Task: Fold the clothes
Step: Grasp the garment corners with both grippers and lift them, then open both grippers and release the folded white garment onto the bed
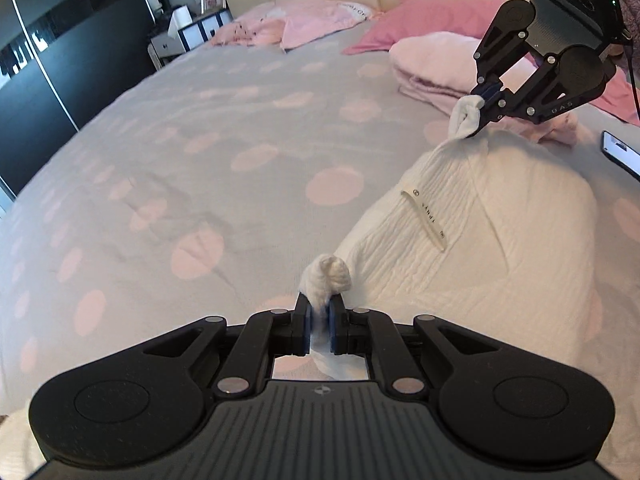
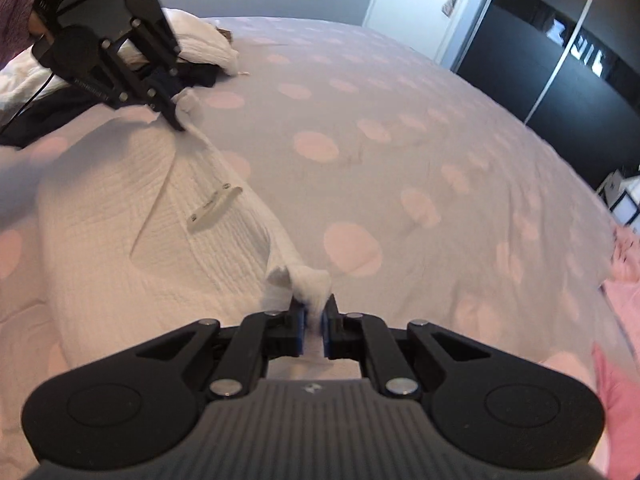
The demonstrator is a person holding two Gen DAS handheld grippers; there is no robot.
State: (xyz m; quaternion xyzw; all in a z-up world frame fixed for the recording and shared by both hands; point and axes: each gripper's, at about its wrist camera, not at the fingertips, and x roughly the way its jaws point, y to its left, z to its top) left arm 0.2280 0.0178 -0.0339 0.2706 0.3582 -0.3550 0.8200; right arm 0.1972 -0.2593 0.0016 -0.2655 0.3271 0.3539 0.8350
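A white textured garment with a neck label lies on the grey bedspread with pink dots. My left gripper is shut on a bunched corner of it, close to the camera. My right gripper is shut on the opposite corner at the upper right. In the right wrist view the garment stretches between my right gripper in the foreground and my left gripper at the upper left; its top edge runs taut between the two.
The bedspread spreads wide to the left of the garment. Pink pillows and a folded pale pink blanket lie by the headboard. A phone lies at the right. More white and dark clothes are piled behind the left gripper. Dark wardrobe stands beside the bed.
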